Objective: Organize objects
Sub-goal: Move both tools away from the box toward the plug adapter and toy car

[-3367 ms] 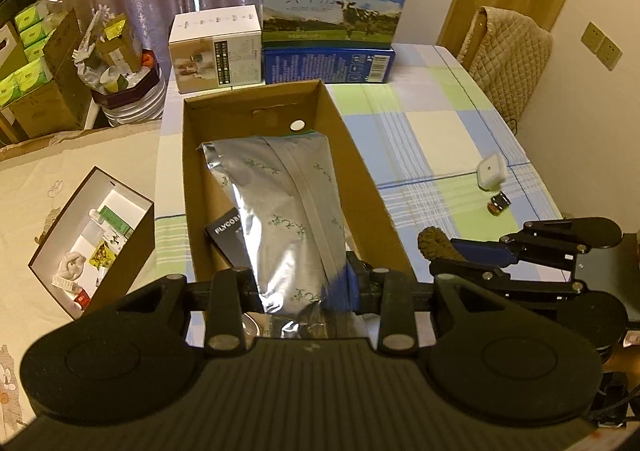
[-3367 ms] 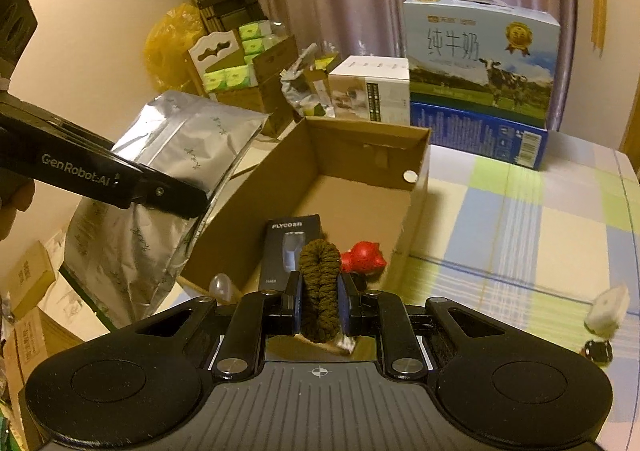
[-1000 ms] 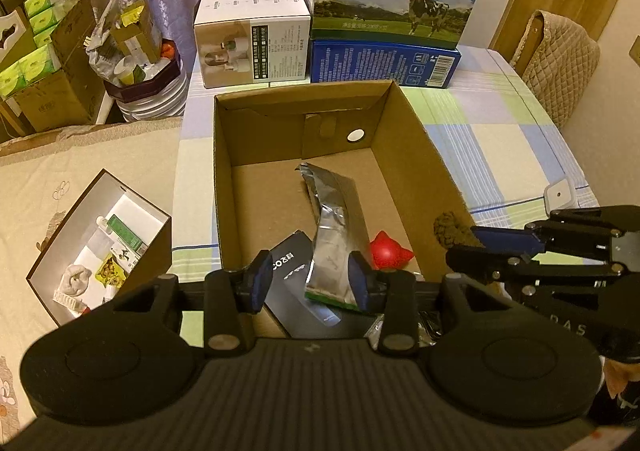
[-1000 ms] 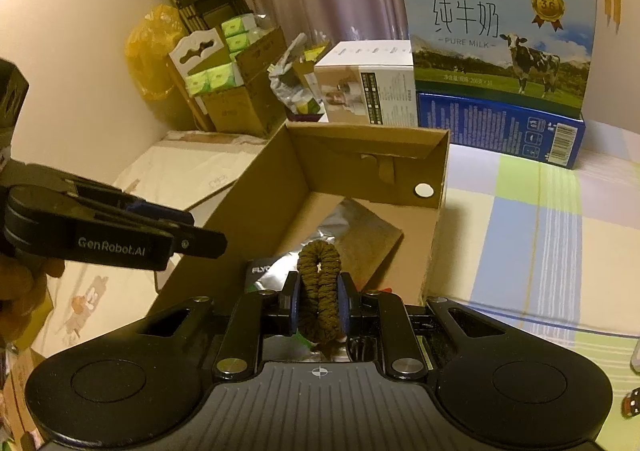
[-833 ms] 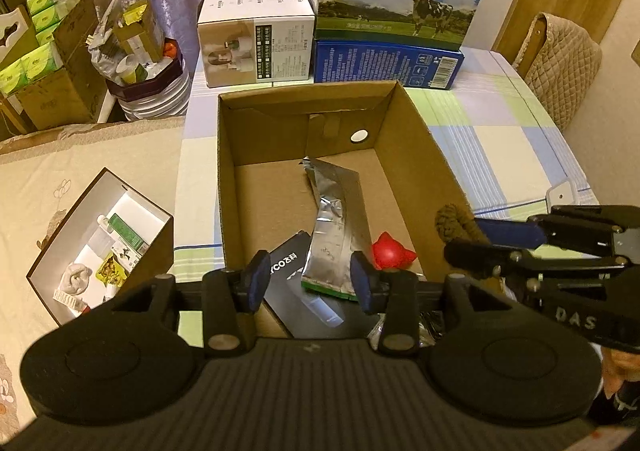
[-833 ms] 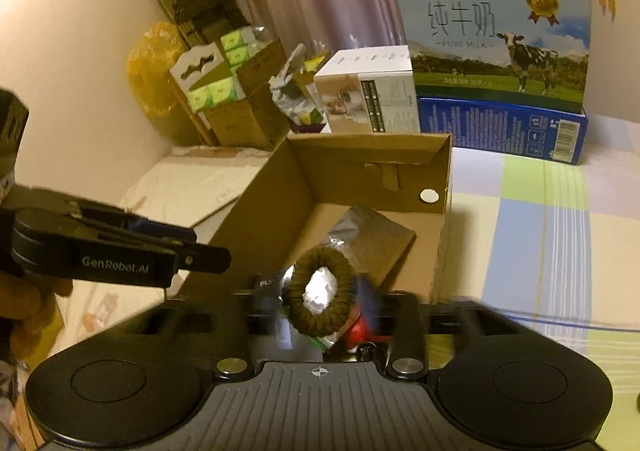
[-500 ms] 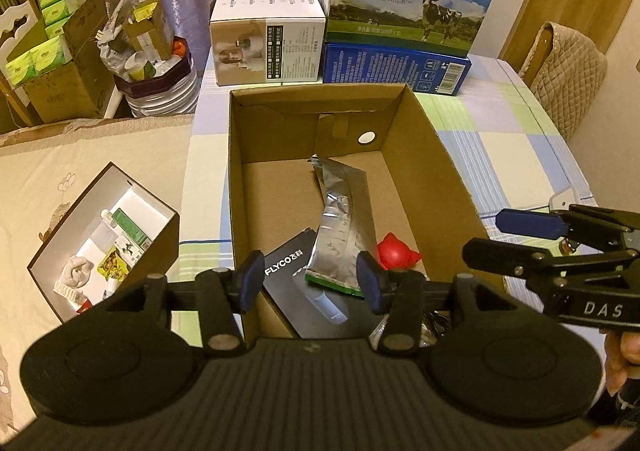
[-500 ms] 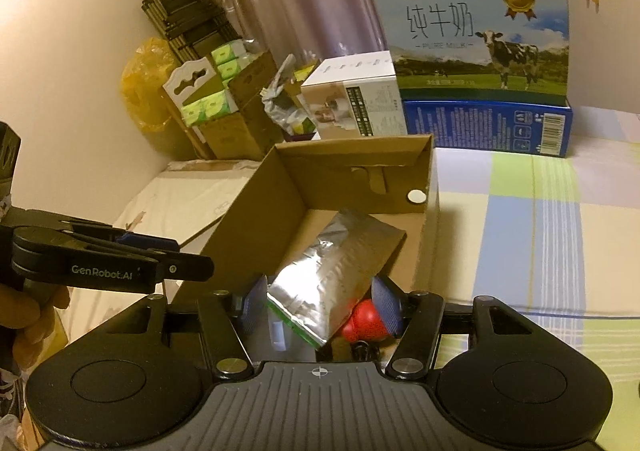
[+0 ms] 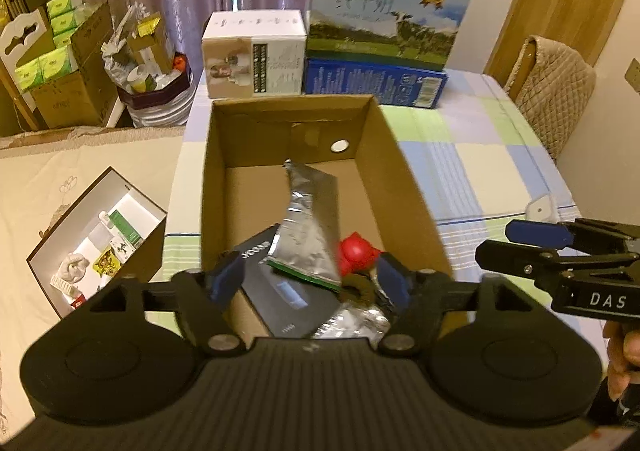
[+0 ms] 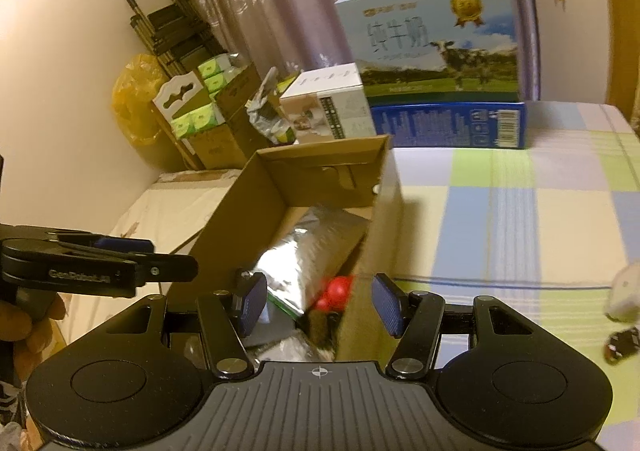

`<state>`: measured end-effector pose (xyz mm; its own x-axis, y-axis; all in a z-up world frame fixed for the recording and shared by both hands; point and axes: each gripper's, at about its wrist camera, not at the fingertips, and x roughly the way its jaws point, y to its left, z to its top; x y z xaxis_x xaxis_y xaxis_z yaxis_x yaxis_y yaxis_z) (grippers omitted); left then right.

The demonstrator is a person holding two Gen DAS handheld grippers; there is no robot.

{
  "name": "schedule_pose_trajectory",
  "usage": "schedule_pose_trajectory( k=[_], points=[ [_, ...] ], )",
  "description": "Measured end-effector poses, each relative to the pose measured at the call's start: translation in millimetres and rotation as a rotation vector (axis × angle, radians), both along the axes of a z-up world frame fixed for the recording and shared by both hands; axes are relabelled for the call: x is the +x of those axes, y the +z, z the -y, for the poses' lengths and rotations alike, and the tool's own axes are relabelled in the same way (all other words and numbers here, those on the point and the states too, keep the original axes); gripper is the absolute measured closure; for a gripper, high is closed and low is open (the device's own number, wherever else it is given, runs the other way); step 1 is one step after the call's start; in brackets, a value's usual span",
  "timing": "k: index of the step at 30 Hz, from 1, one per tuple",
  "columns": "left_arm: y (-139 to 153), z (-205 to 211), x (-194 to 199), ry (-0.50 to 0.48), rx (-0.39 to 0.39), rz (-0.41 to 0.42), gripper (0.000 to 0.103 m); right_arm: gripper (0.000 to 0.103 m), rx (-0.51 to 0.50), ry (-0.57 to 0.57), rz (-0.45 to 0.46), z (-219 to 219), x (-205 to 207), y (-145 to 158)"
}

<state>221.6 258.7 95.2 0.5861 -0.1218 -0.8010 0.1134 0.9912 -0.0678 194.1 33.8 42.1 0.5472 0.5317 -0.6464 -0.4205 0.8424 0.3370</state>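
We have both tools clear of the load: the left tool (image 9: 310, 277) hangs spread over the near end of the open brown cardboard box (image 9: 404, 187), its jaws having just been opening with nothing pinched. The right tool (image 10: 318, 309) is spread too, empty, over the box's right wall. We should lift straight away without snagging the crinkled silver foil pouch (image 9: 310, 227), then go for the small white object (image 10: 624, 293) near the counter's right edge. A second ago the right tool pinched the dark brown braided ring (image 9: 358, 287); it now lies inside, by the red toy (image 9: 356, 255).
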Motion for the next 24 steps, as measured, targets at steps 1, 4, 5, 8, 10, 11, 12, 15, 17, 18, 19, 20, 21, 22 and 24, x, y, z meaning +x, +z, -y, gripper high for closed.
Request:
schedule_pose_trajectory(
  k=[1,4,5,8,10,11,12,15,17,18,19,20,21,22,24],
  points=[
    [2,4,-4,-0.002,-0.002,0.005,0.028,0.047,-0.005,-0.005,0.006,5,-4,2],
    [10,16,-17,-0.004,-0.004,0.029,0.021,0.047,-0.017,-0.034,0.019,24,-16,9],
    [12,21,-22,-0.008,-0.004,0.038,0.020,0.047,-0.018,-0.041,0.023,32,-21,11],
    [20,36,-35,-0.023,-0.006,0.059,0.016,0.047,-0.027,-0.070,0.040,52,-34,17],
    [24,47,-43,-0.030,-0.007,0.075,0.009,0.047,-0.033,-0.088,0.049,68,-43,20],
    [26,53,-48,-0.035,-0.005,0.086,0.007,0.047,-0.037,-0.098,0.053,75,-47,22],
    [28,59,-52,-0.041,-0.003,0.096,0.005,0.047,-0.041,-0.110,0.057,83,-50,23],
    [31,78,-60,-0.064,-0.001,0.116,0.001,0.047,-0.053,-0.142,0.068,109,-60,26],
    [31,90,-64,-0.079,0.003,0.119,0.001,0.047,-0.062,-0.168,0.070,126,-66,27],
    [31,94,-65,-0.084,0.002,0.121,0.001,0.047,-0.063,-0.180,0.070,134,-68,26],
    [30,99,-66,-0.085,0.000,0.122,0.001,0.047,-0.064,-0.196,0.070,143,-70,27],
    [30,105,-66,-0.088,-0.003,0.123,0.001,0.047,-0.064,-0.210,0.070,152,-72,27],
    [29,108,-68,-0.094,-0.007,0.124,0.001,0.047,-0.065,-0.223,0.070,160,-74,27],
    [29,114,-68,-0.101,-0.011,0.125,0.001,0.047,-0.068,-0.237,0.071,169,-76,27],
    [27,125,-68,-0.117,-0.011,0.125,0.001,0.047,-0.073,-0.264,0.069,185,-80,27]
  ],
)
